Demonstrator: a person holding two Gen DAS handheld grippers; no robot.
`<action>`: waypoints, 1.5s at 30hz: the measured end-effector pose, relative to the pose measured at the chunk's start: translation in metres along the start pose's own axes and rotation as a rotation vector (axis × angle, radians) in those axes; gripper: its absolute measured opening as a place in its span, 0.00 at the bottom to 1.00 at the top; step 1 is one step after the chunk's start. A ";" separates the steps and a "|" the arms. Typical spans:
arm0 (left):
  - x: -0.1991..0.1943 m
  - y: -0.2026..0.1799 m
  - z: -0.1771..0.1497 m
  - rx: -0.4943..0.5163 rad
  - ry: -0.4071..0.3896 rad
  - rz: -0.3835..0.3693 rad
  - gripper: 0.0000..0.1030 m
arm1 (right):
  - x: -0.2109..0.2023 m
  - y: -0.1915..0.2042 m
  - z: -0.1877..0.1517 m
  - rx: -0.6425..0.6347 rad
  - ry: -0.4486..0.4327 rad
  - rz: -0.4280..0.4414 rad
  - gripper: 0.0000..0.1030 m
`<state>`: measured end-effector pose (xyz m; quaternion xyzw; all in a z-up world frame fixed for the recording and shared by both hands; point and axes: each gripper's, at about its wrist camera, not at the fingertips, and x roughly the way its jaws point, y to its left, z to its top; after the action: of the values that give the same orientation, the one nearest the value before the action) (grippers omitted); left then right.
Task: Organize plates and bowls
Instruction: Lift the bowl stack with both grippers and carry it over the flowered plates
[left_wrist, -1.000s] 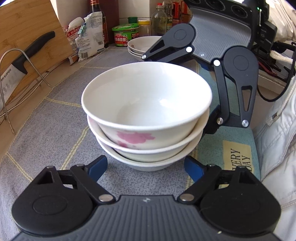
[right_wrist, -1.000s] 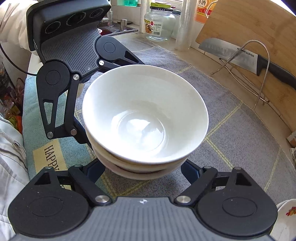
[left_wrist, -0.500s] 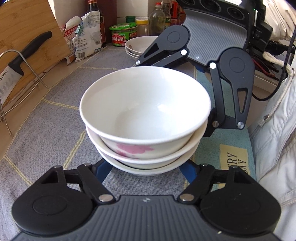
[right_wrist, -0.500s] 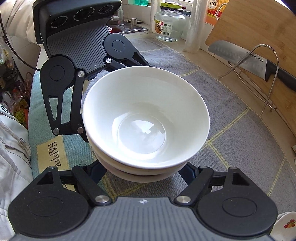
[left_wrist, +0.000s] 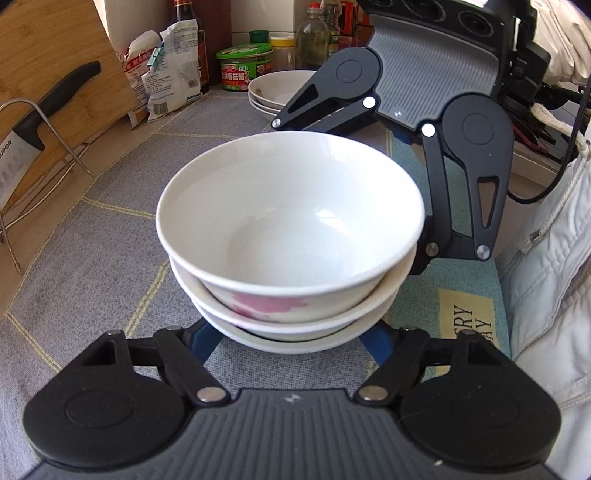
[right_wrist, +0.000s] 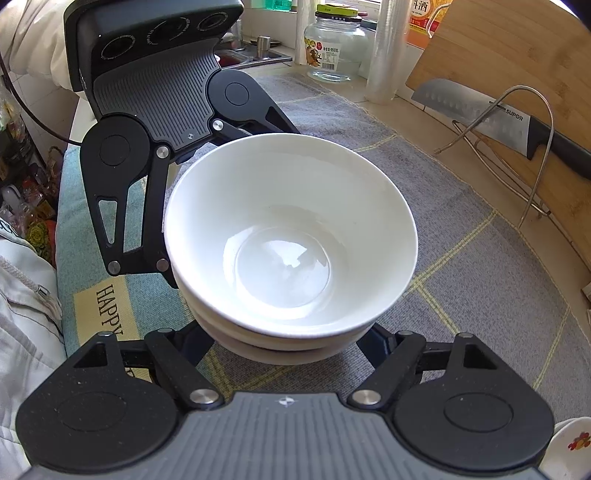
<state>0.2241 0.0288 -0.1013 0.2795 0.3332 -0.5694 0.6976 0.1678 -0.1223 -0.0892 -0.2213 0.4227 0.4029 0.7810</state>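
Note:
A stack of three white bowls with a pink flower print stands on the grey cloth; it also shows in the right wrist view. My left gripper reaches under the stack's near side, its blue fingertips wide apart on either side of the bottom bowl. My right gripper does the same from the opposite side, fingertips tucked under the stack. Each gripper faces the other across the bowls. Whether the fingers touch the bowl is hidden. A second stack of shallow dishes sits at the back.
A knife rests on a wire rack against a wooden board at the counter's side. Jars, bottles and a snack bag line the back. A glass jar stands near the window. A blue mat edges the counter.
Both grippers have moved in toward the bowl stack, their fingertips sliding further under the bottom bowl. The stack has stayed in place.

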 end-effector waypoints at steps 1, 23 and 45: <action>0.000 0.000 0.000 0.001 0.004 0.001 0.77 | -0.001 0.001 0.000 -0.003 0.001 -0.001 0.83; 0.008 -0.034 0.077 0.021 -0.012 0.035 0.77 | -0.076 -0.028 -0.030 -0.028 -0.011 -0.029 0.83; 0.091 -0.047 0.193 0.162 -0.052 0.012 0.77 | -0.153 -0.108 -0.110 0.044 -0.019 -0.162 0.83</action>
<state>0.2184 -0.1842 -0.0527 0.3222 0.2660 -0.5974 0.6845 0.1542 -0.3277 -0.0205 -0.2339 0.4046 0.3310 0.8198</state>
